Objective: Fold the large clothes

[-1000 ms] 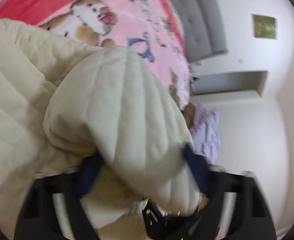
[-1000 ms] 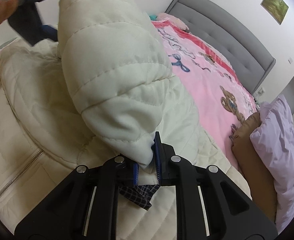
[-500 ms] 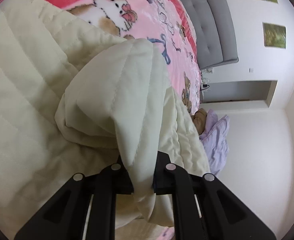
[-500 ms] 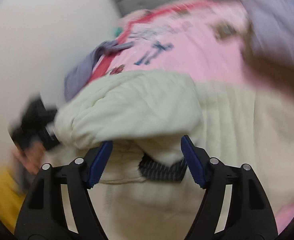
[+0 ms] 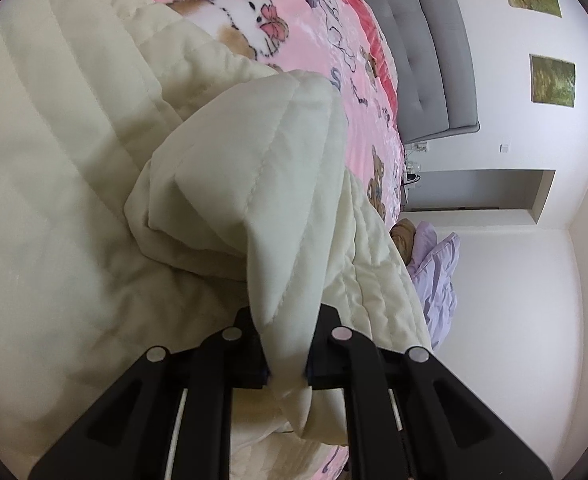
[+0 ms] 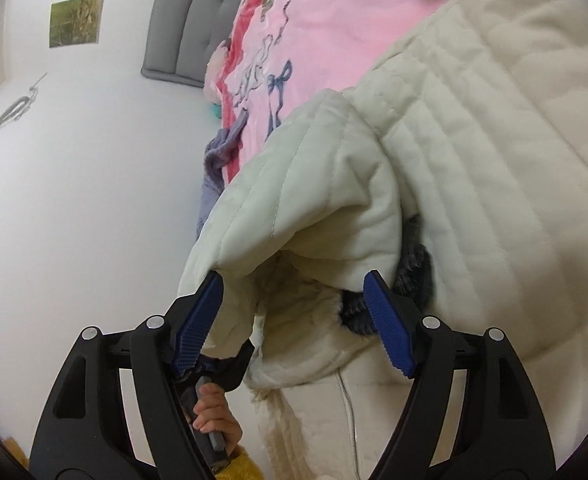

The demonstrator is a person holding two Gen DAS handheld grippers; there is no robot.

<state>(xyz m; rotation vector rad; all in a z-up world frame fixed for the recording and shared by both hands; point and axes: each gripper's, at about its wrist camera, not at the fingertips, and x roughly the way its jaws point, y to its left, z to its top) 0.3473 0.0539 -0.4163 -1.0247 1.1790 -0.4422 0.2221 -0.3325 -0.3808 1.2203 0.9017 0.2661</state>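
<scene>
- Currently, my left gripper is clamped on a fold of the cream coat.
- My right gripper is spreading wider; the sleeve lies between its blue pads, unpinched.
- Coat lies spread on the pink blanket.
- A hand shows below the sleeve.

The left claw pinches a fold of the cream quilted coat, which lies on the pink cartoon blanket covering the bed.
</scene>
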